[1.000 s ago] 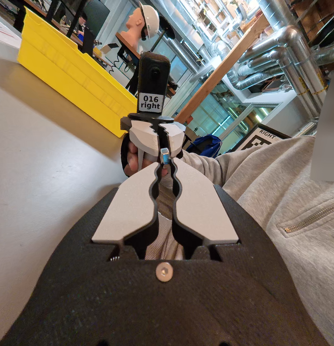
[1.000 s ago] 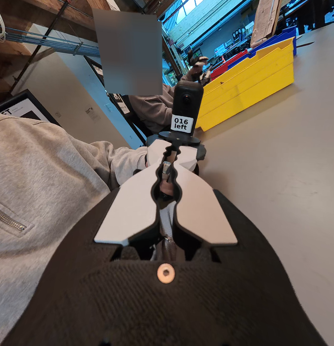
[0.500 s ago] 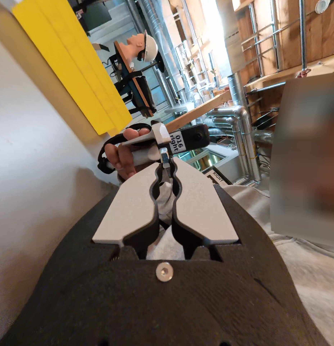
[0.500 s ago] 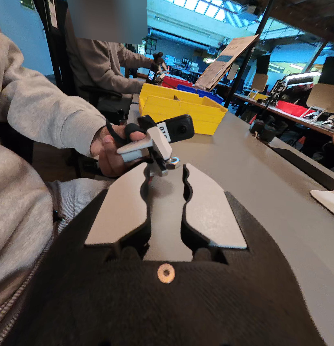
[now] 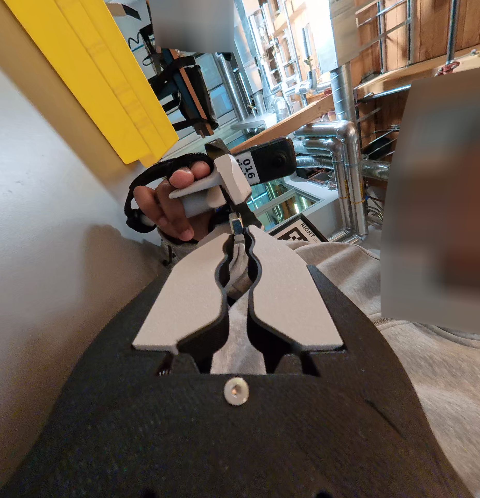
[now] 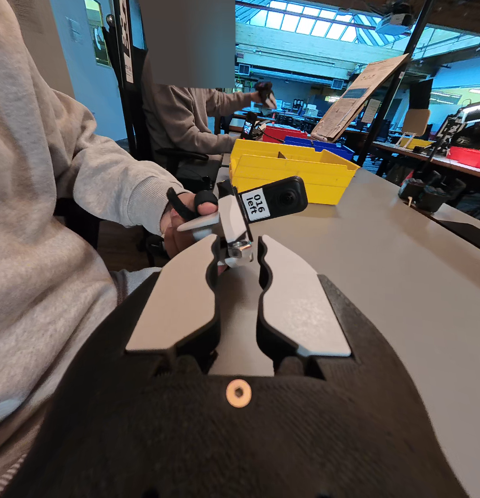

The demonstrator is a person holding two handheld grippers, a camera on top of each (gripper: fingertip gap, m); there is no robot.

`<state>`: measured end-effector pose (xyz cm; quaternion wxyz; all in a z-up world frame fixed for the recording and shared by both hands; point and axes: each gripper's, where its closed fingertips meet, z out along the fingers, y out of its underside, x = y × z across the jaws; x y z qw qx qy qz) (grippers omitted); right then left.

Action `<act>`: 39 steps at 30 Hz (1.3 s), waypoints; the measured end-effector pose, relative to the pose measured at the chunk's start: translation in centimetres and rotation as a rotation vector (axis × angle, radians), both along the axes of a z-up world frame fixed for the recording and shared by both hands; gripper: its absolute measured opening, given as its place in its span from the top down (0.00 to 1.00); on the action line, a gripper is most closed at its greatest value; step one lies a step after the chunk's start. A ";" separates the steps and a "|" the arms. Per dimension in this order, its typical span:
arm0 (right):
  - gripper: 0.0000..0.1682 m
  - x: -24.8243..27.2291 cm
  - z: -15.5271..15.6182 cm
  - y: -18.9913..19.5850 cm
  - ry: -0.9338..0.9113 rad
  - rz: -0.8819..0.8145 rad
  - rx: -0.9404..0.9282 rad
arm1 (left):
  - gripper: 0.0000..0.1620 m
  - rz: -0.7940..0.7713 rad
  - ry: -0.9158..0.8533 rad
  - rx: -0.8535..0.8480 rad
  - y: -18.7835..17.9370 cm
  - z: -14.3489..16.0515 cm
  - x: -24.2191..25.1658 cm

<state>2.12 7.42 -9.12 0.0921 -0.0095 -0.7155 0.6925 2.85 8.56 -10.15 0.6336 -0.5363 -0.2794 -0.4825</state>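
Note:
My left gripper [image 5: 238, 236] is shut on a small metal bolt with a hex nut [image 5: 235, 225] that sticks out past its fingertips. My right gripper [image 6: 238, 239] is open, and its two fingers straddle the bolt and nut [image 6: 240, 252] without closing on them. In the right wrist view the left gripper [image 6: 240, 249] is rolled on its side, held by a hand in a grey sleeve. In the left wrist view the right gripper [image 5: 247, 218] is also rolled on its side, its tips right at the nut. Both are held above the grey table [image 6: 381, 283].
A yellow bin [image 6: 292, 172] stands on the table behind the grippers; it also shows in the left wrist view [image 5: 99, 80]. Red and blue bins [image 6: 317, 141], a leaning cardboard sheet [image 6: 357, 97] and a seated person [image 6: 185, 121] are farther back. Black objects [image 6: 427, 194] sit at the right edge. Less than 4 cm separates the two grippers' tips.
One second ago both grippers were shut on the bolt, facing each other. The right gripper has opened, both have rolled sideways, and the left still holds the bolt.

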 end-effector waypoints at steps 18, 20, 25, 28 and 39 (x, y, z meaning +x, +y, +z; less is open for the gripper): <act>0.89 0.1 -0.7 -0.4 0.010 -0.013 0.064 | 0.93 -0.013 0.029 0.019 -0.1 -0.1 0.1; 0.89 0.1 -0.7 -0.3 0.003 -0.011 0.061 | 0.90 0.008 0.057 0.006 0.0 -0.2 0.0; 0.89 0.0 -1.1 -0.3 0.009 -0.025 0.078 | 0.93 0.006 0.029 0.008 0.0 -0.3 -0.2; 0.90 -0.1 -1.1 -0.2 0.010 -0.033 0.079 | 0.94 0.008 0.011 0.012 0.0 -0.4 -0.4; 0.87 -0.8 -1.8 0.0 0.034 -0.084 0.113 | 0.95 0.034 -0.039 0.029 -0.2 -0.2 -1.3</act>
